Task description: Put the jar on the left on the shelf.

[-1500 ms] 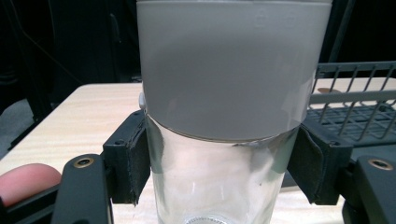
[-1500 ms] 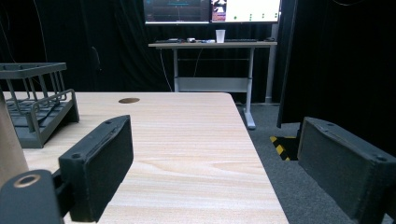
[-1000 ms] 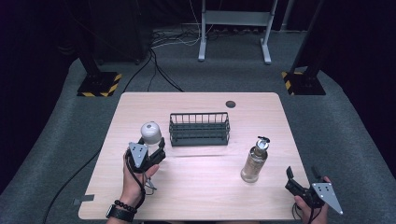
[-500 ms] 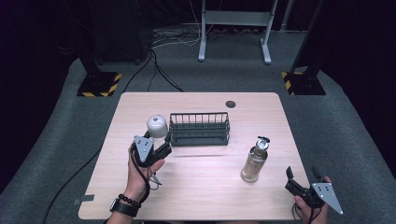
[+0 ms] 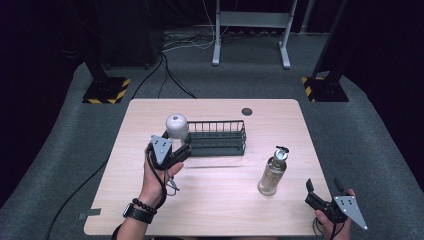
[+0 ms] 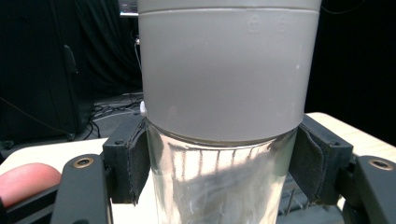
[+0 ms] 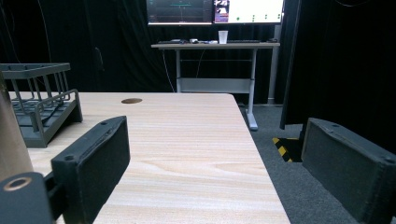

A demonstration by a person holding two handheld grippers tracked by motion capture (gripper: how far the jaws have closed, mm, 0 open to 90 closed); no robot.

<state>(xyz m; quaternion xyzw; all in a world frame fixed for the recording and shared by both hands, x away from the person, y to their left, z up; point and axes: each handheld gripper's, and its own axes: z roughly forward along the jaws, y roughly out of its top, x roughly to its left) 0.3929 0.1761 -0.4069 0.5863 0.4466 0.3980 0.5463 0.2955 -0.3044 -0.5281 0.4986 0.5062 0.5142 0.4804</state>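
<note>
My left gripper (image 5: 181, 146) is shut on a clear jar with a grey lid (image 5: 176, 125) and holds it above the table at the left end of a dark wire rack (image 5: 218, 137). In the left gripper view the pads (image 6: 135, 163) press on the glass below the jar's lid (image 6: 224, 74). An amber pump bottle (image 5: 272, 172) stands right of centre. My right gripper (image 5: 323, 184) stands open near the table's front right corner. Its jaws have just been opening, with nothing between them (image 7: 219, 163).
The wooden table (image 5: 220, 210) has a round cable hole (image 5: 246, 111) at the back. In the right gripper view the rack (image 7: 37, 107) lies to the left and the bottle's edge (image 7: 8, 140) is at the far left. Stand bases with yellow-black stripes (image 5: 105, 90) sit on the floor behind.
My left hand has lifted the jar and carried it right and away from me, up to the rack's left end. The right hand has stayed where it was.
</note>
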